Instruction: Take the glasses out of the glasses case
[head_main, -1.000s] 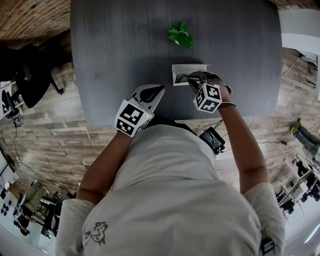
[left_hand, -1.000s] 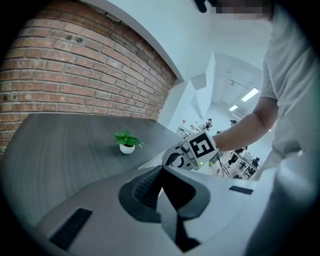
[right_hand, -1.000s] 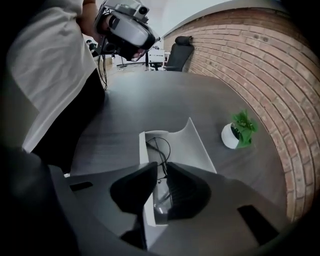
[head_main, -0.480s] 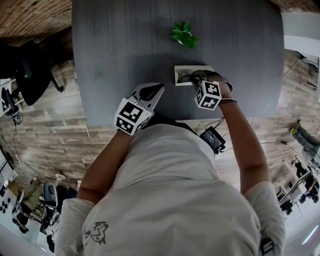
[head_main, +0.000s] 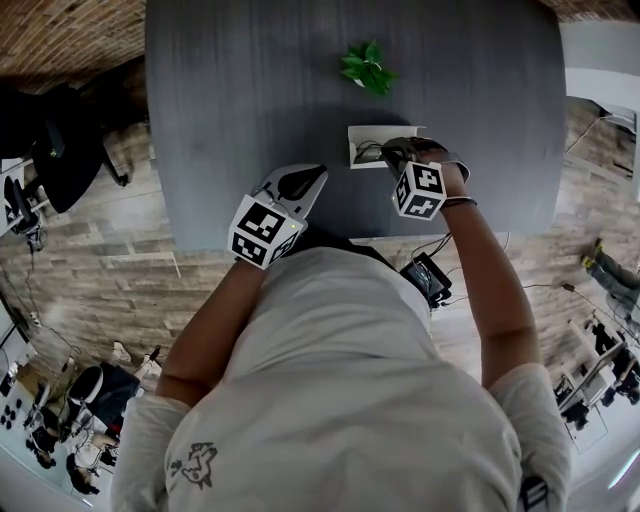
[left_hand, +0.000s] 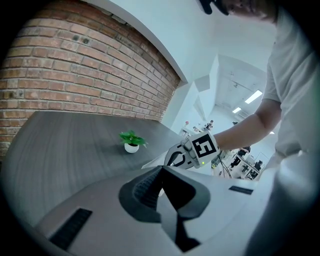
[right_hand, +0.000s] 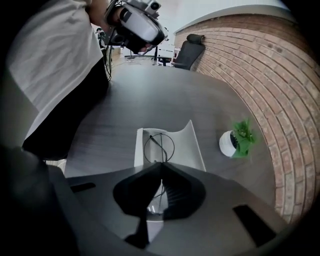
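Note:
A white glasses case (head_main: 358, 145) lies open on the dark grey table (head_main: 250, 100), near its front edge. Thin black wire-framed glasses (right_hand: 159, 146) lie inside the case (right_hand: 194, 142). My right gripper (head_main: 396, 156) points steeply down into the case. Its jaws are closing, and in the right gripper view (right_hand: 161, 165) they meet on the thin wire frame of the glasses. My left gripper (head_main: 302, 186) hovers over the table's front edge, to the left of the case. Its jaws (left_hand: 162, 169) are shut with nothing in them.
A small green plant in a white pot (head_main: 365, 68) stands farther back on the table, beyond the case. A black office chair (head_main: 60, 150) stands off the table's left side. Cables and a small device (head_main: 425, 278) lie on the floor below the front edge.
The right gripper has shifted very slightly to the right over the case. The left gripper has kept its place.

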